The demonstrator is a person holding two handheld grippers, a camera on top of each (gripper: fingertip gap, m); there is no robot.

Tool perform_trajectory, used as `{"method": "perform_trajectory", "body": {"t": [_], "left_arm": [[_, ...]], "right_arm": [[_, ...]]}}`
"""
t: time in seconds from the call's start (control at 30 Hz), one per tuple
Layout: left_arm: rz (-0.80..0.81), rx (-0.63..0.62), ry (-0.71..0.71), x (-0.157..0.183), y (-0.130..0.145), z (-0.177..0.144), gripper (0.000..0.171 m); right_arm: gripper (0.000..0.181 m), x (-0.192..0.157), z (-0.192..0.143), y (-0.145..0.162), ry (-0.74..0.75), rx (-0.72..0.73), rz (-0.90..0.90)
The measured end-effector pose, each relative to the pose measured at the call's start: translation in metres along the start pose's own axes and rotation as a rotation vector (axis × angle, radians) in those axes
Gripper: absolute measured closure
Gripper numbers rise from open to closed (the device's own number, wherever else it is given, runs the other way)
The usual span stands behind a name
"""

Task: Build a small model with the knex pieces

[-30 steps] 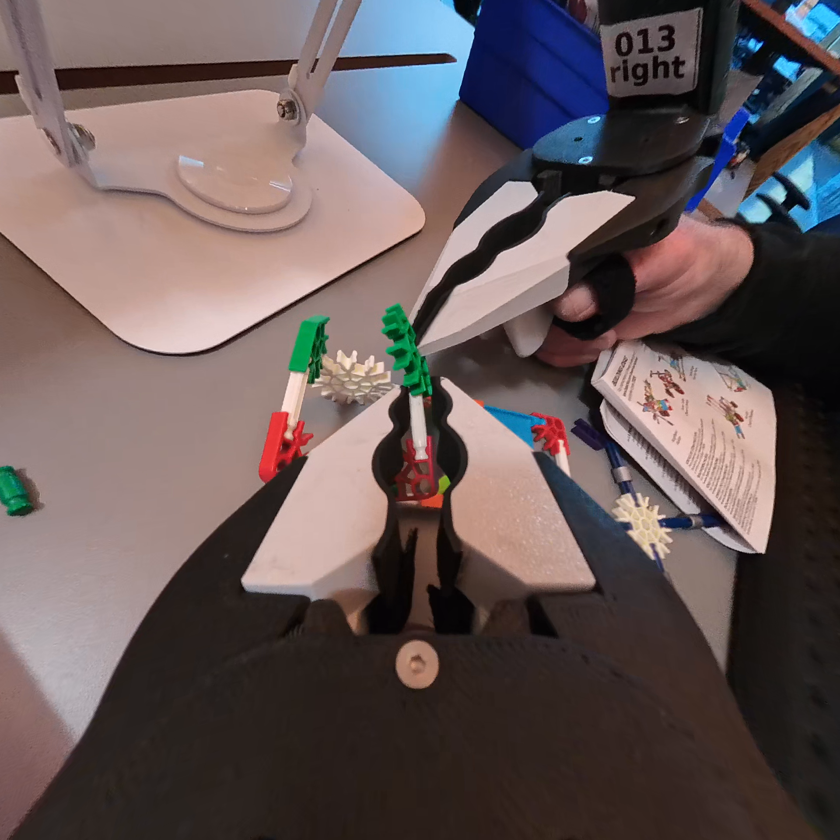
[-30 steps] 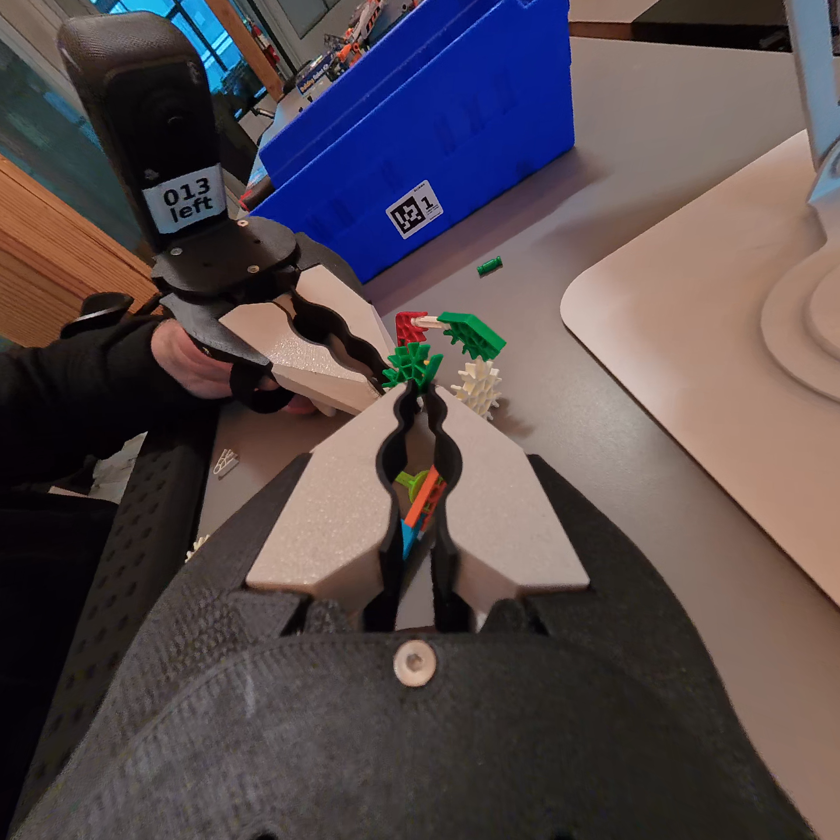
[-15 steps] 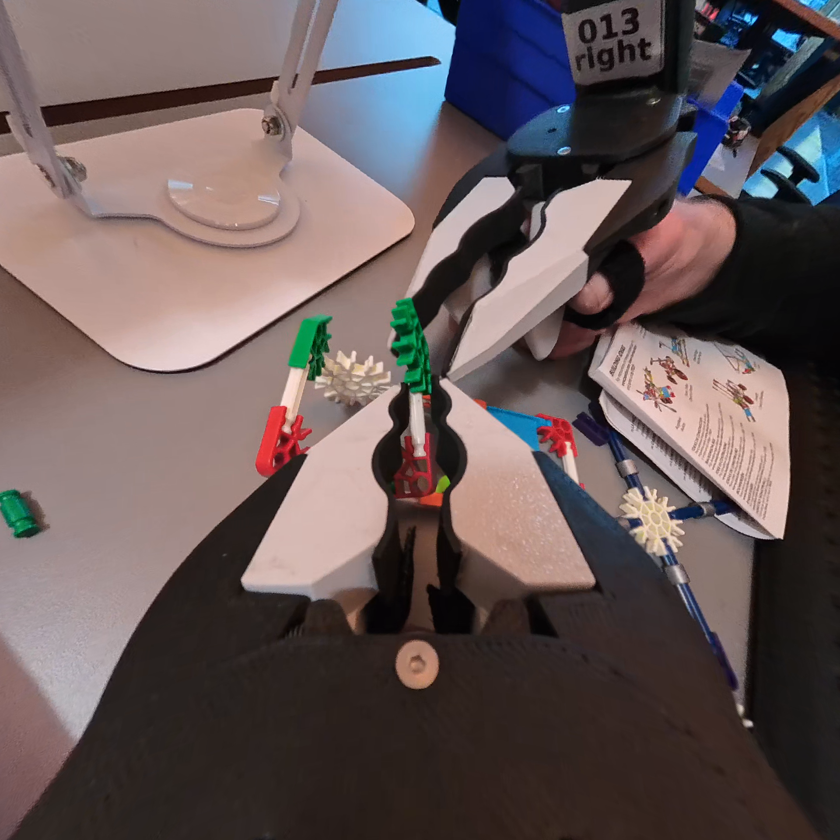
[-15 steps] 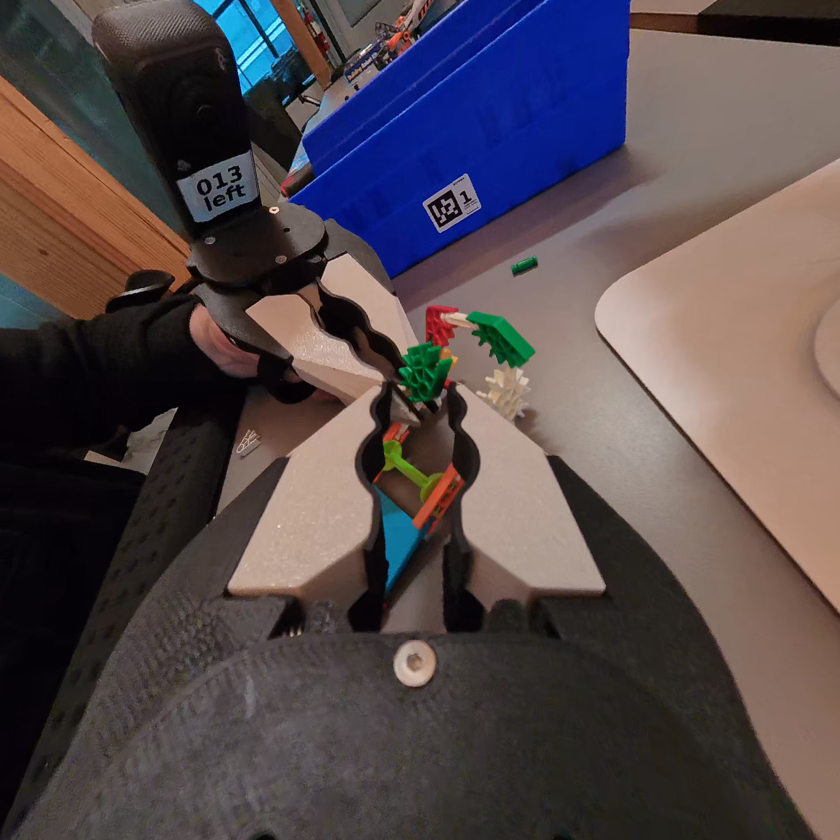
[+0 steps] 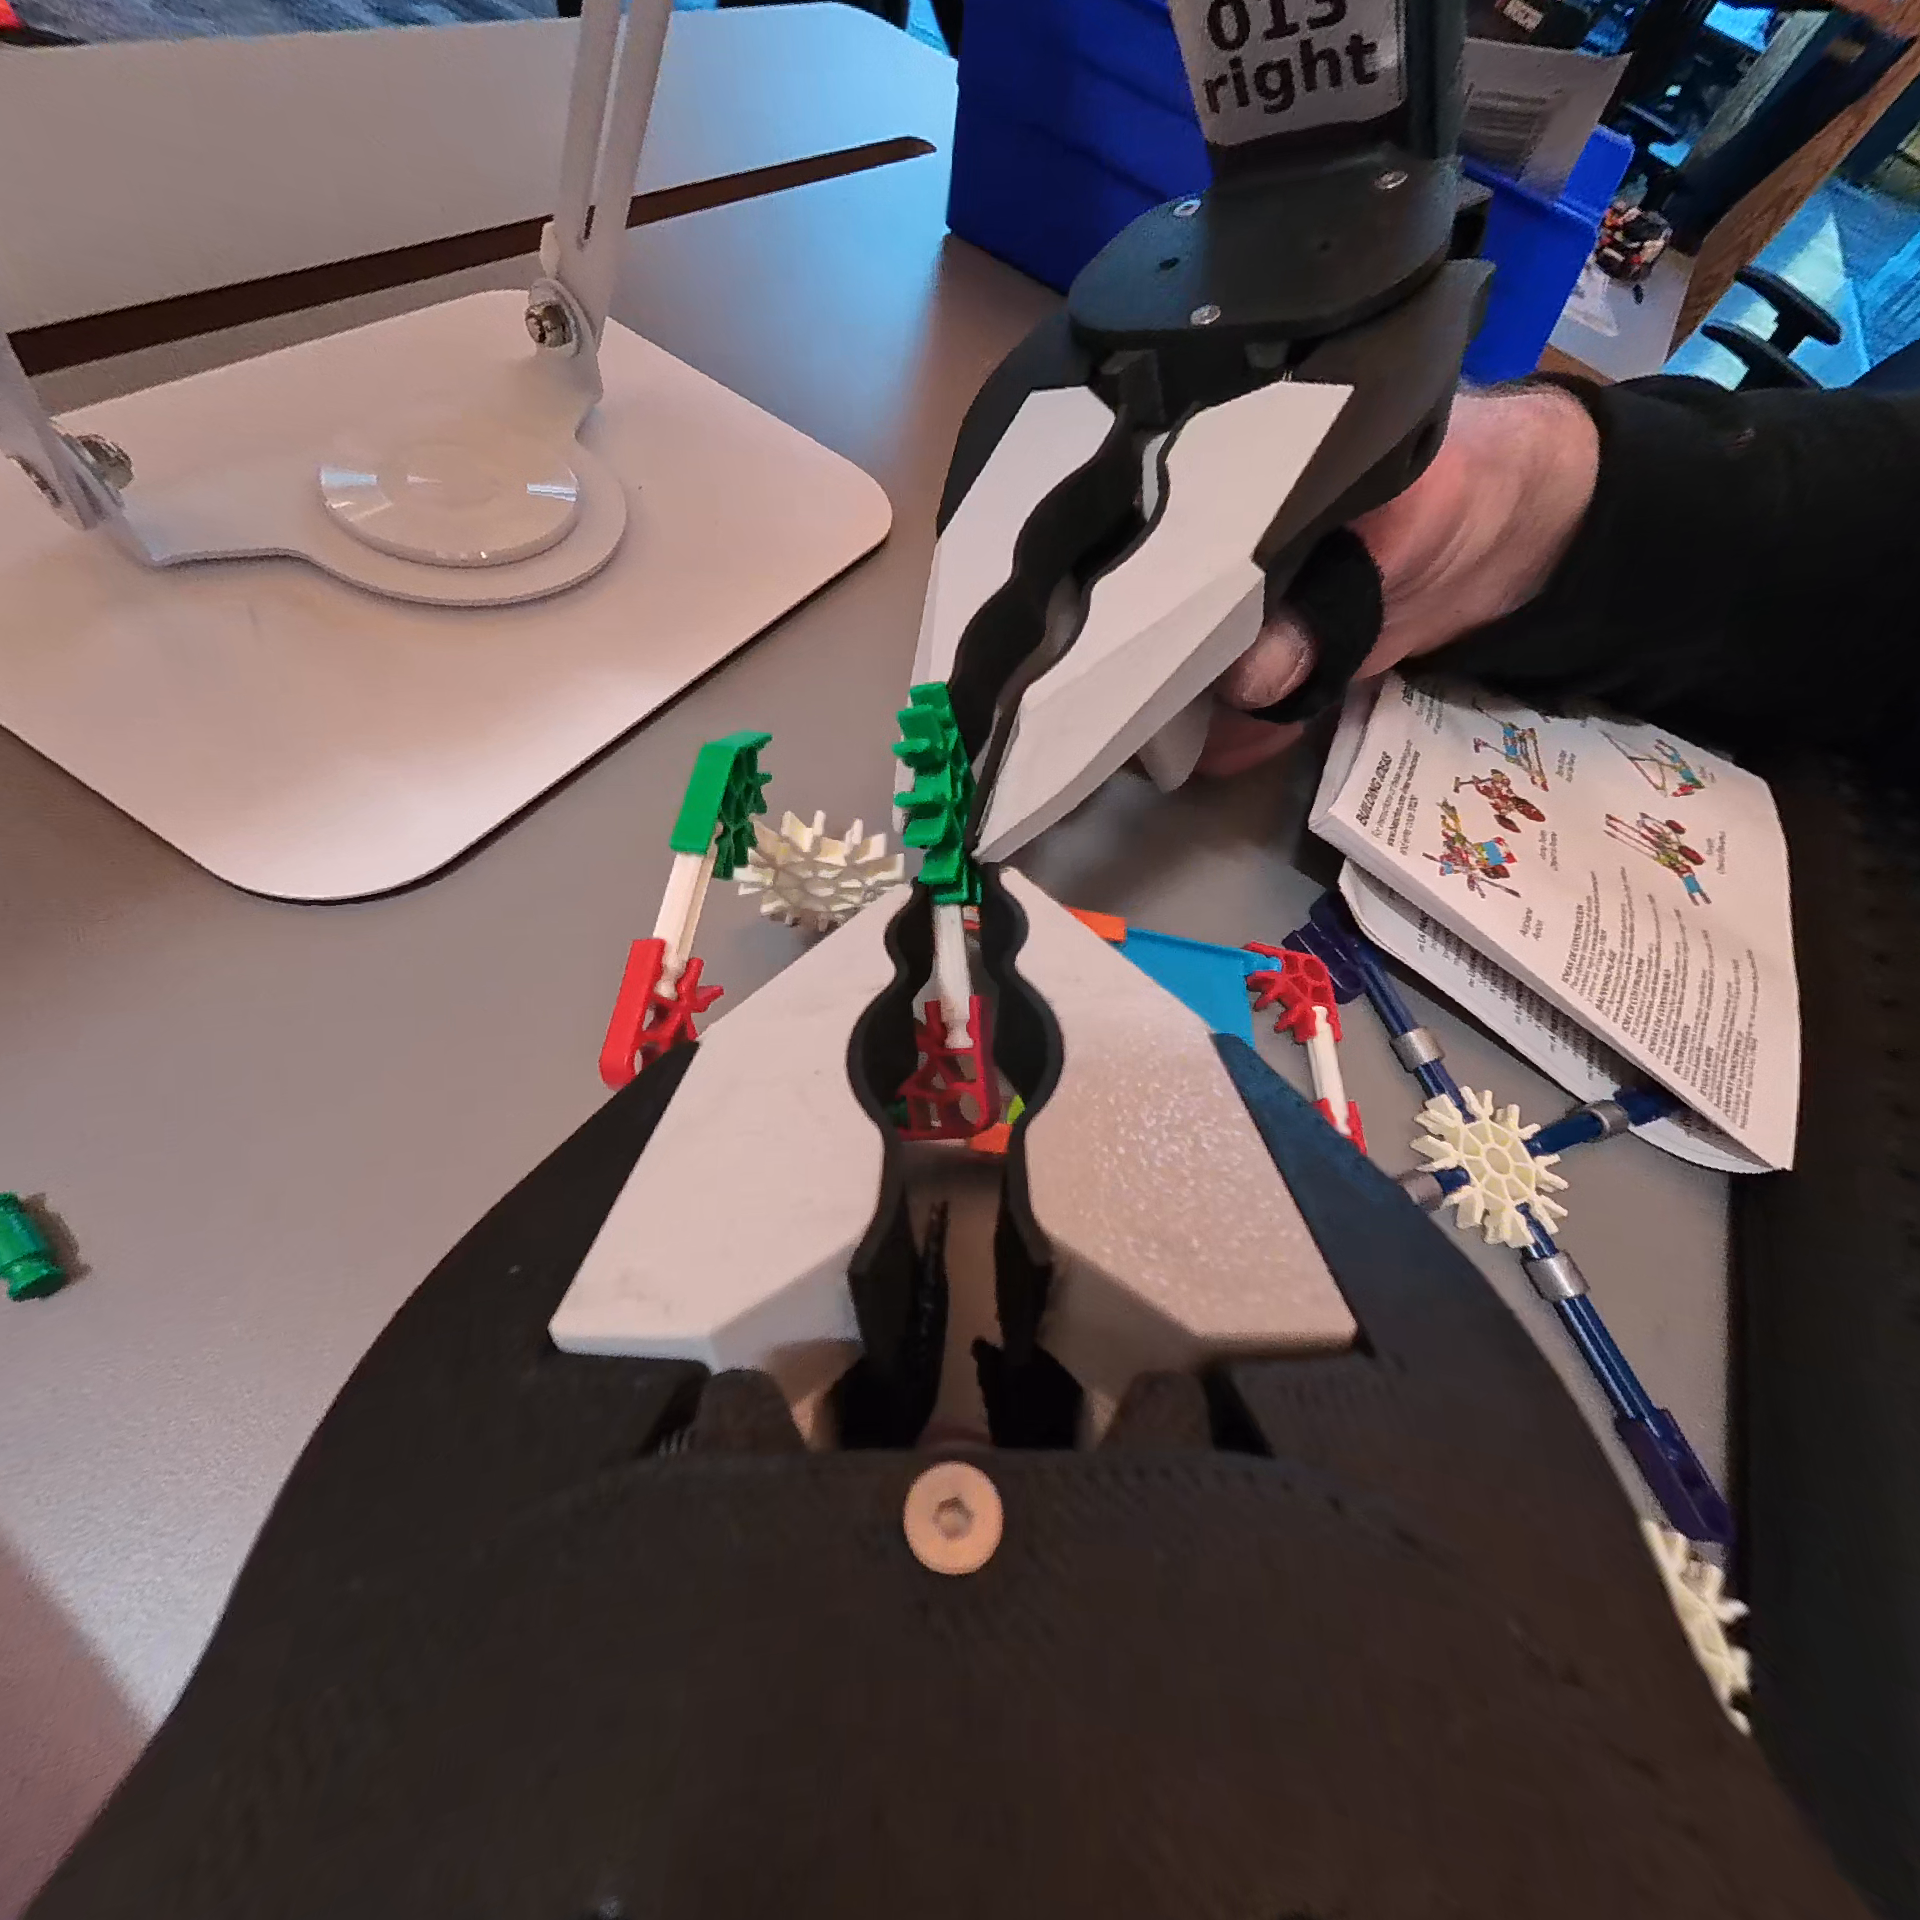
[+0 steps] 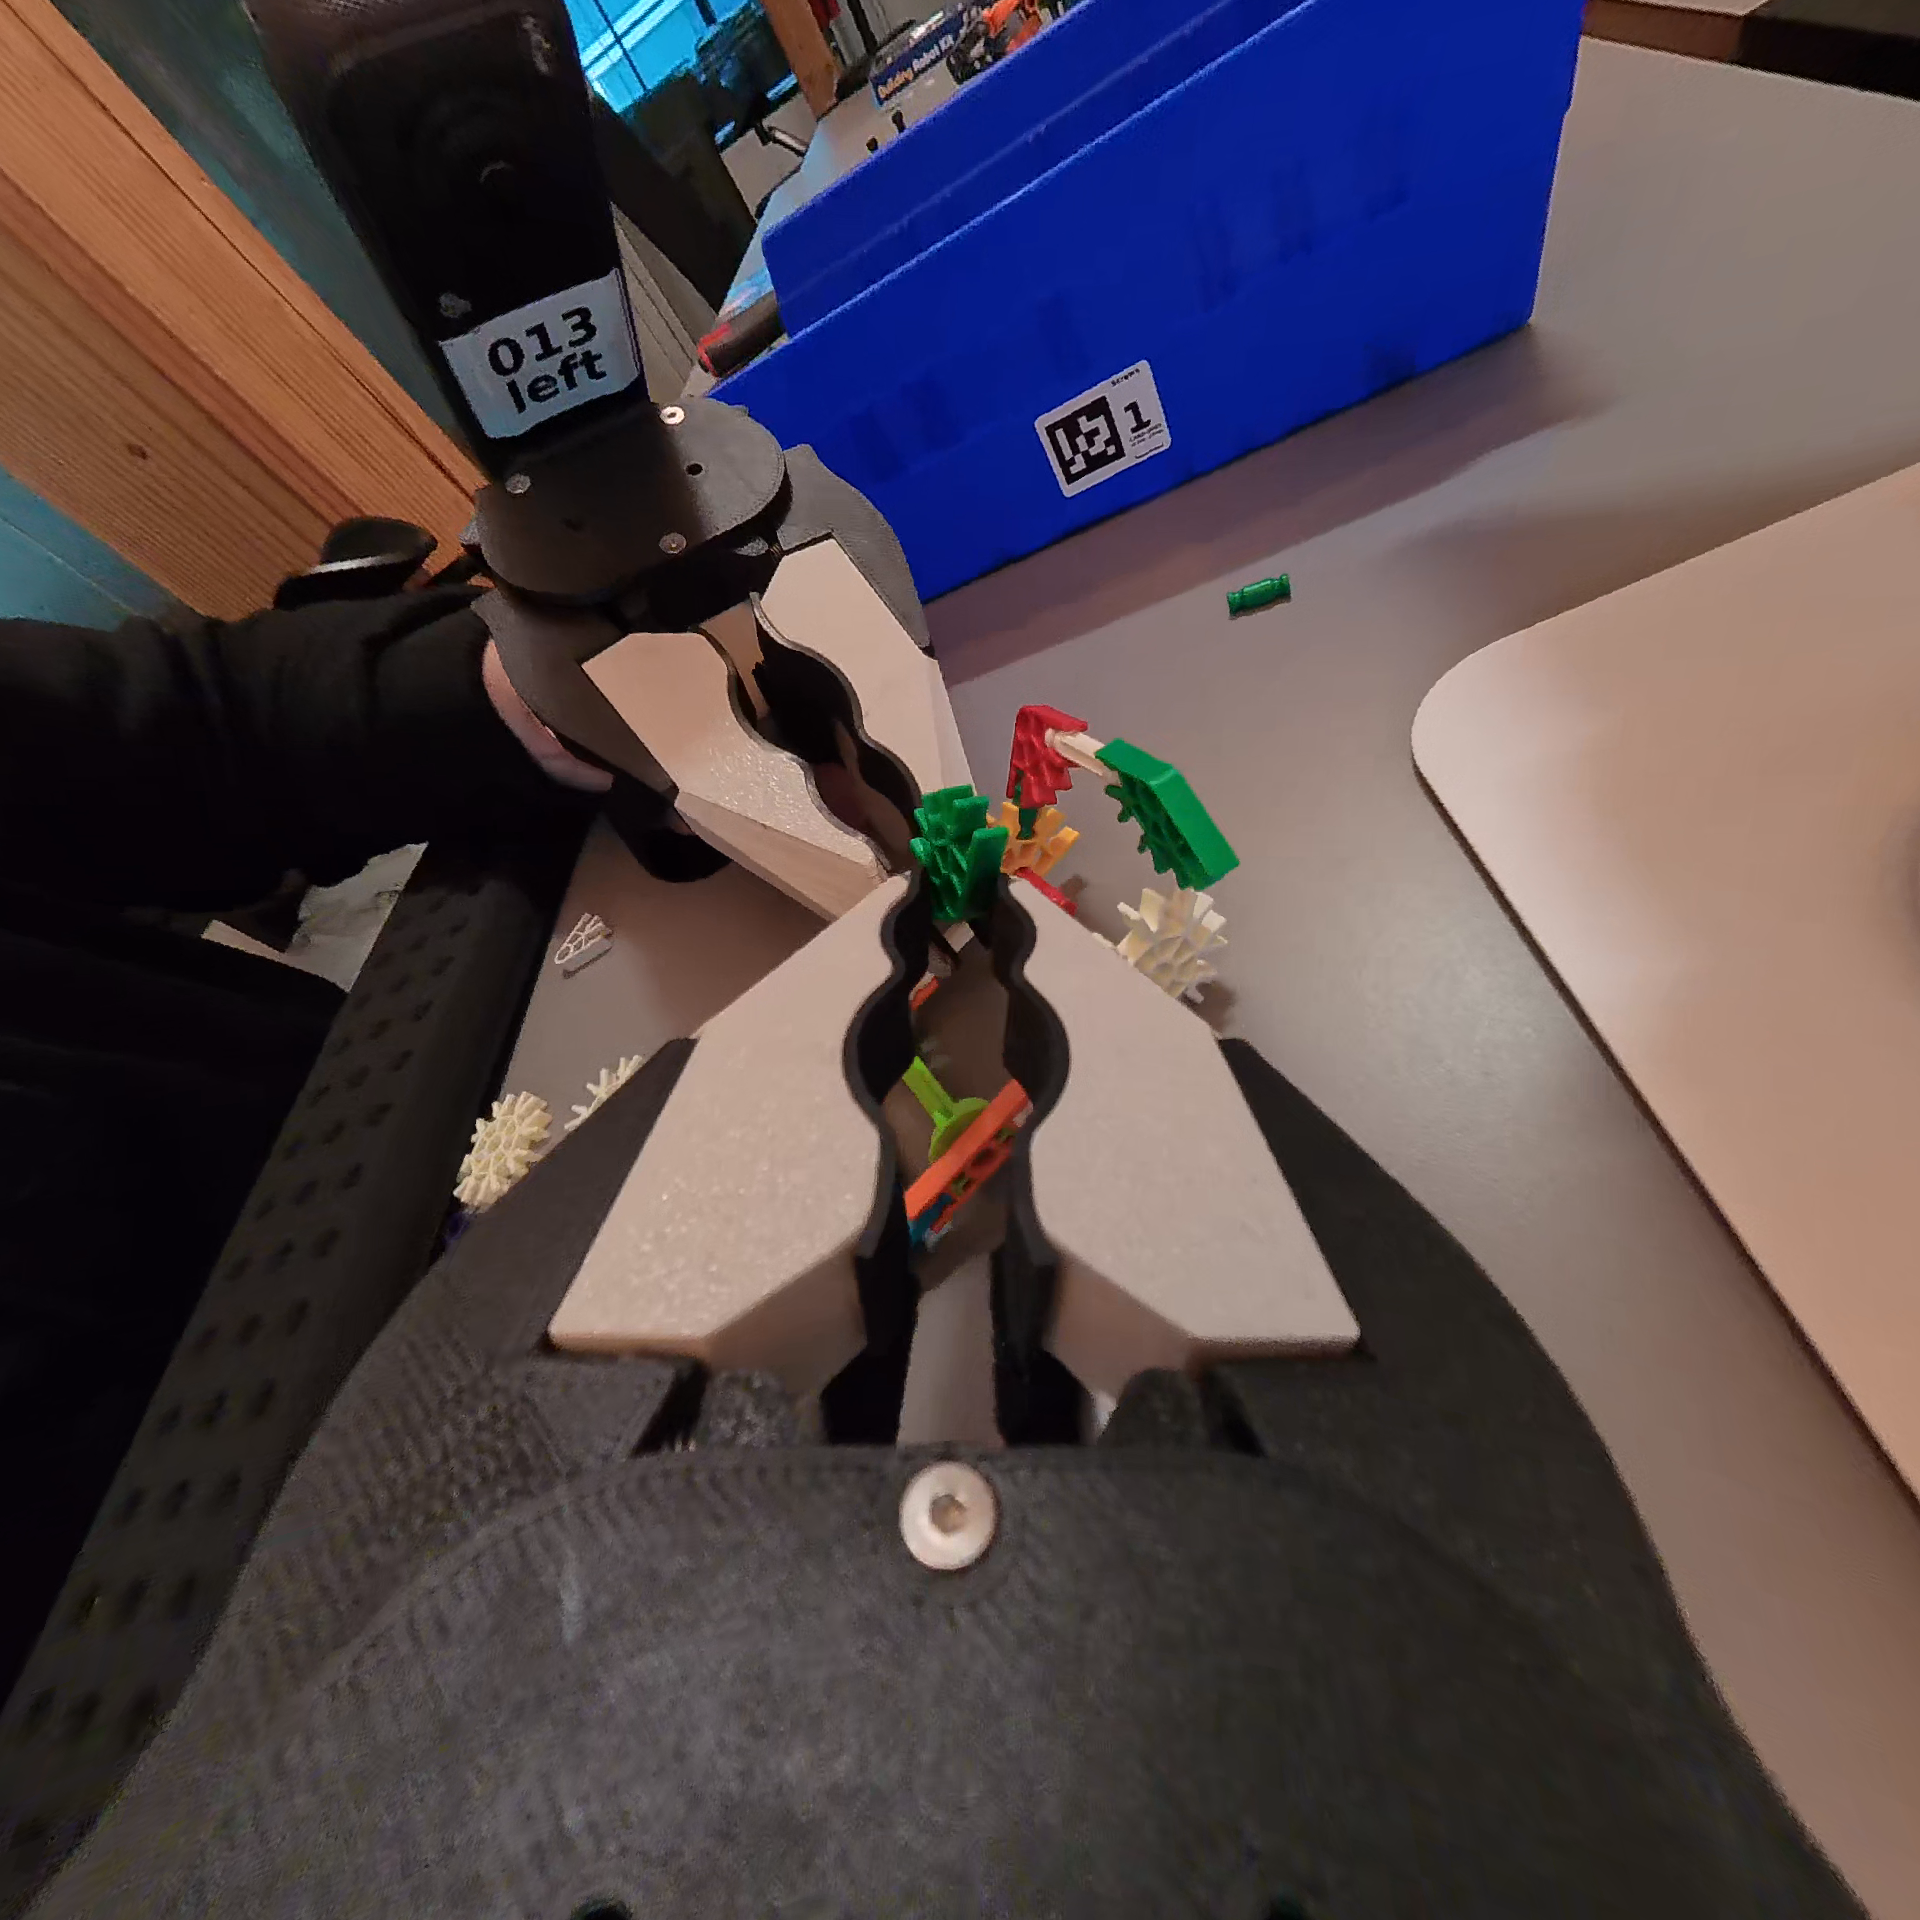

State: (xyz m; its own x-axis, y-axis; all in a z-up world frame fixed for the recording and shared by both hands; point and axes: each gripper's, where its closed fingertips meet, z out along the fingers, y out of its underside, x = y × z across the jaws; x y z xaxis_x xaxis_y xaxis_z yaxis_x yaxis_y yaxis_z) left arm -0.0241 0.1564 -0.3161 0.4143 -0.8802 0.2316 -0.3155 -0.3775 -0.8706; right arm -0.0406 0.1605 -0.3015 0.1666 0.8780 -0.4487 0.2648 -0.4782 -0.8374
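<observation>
My left gripper point(image 5: 961, 883) is shut on a short white rod point(image 5: 949, 961) that has a red connector point(image 5: 945, 1081) at its lower end and a green connector point(image 5: 932, 795) on top. The piece stands upright in a small build with orange and blue parts. My right gripper point(image 6: 954, 896) comes down from above and is shut on the same green connector point(image 6: 951, 844). It also shows in the left wrist view point(image 5: 982, 831), tip to tip with my left gripper. The left gripper point(image 6: 883, 831) shows in the right wrist view.
A second green, white and red piece point(image 5: 698, 894) and a white snowflake connector point(image 5: 821, 871) stand just left. A booklet point(image 5: 1558, 914) and blue rods with a snowflake hub point(image 5: 1491, 1164) lie right. A white stand base point(image 5: 416, 623), a blue bin point(image 6: 1195, 291) and a small green piece point(image 5: 26, 1259) lie farther off. From either gripper's tips it is about 15 cm to the small green piece point(image 5: 26, 1259). My right wrist view point(image 6: 1243, 597) looks at it from another angle.
The right gripper opened beside the green connector half a second ago, then closed on it and now points more steeply down. The left gripper has kept its hold.
</observation>
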Motion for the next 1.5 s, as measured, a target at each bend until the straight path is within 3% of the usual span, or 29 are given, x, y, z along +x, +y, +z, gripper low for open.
{"method": "perform_trajectory", "body": {"t": [0.8, 0.93, 1.03, 1.5], "left_arm": [[0.196, 0.002, -0.034, 0.002, -0.001, 0.001, 0.167], [0.132, -0.019, -0.008, 0.000, 0.003, 0.000, 0.165], [0.164, -0.028, -0.058, -0.002, 0.004, -0.001, 0.164], [0.111, -0.035, -0.024, -0.002, 0.007, -0.005, 0.166]], "right_arm": [[0.175, -0.003, -0.002, 0.001, -0.078, -0.010, 0.070], [0.175, -0.003, 0.001, 0.004, -0.058, -0.023, 0.049], [0.175, -0.002, 0.001, 0.004, -0.049, -0.025, 0.052], [0.172, 0.001, 0.004, 0.005, -0.014, -0.036, 0.031]]}}
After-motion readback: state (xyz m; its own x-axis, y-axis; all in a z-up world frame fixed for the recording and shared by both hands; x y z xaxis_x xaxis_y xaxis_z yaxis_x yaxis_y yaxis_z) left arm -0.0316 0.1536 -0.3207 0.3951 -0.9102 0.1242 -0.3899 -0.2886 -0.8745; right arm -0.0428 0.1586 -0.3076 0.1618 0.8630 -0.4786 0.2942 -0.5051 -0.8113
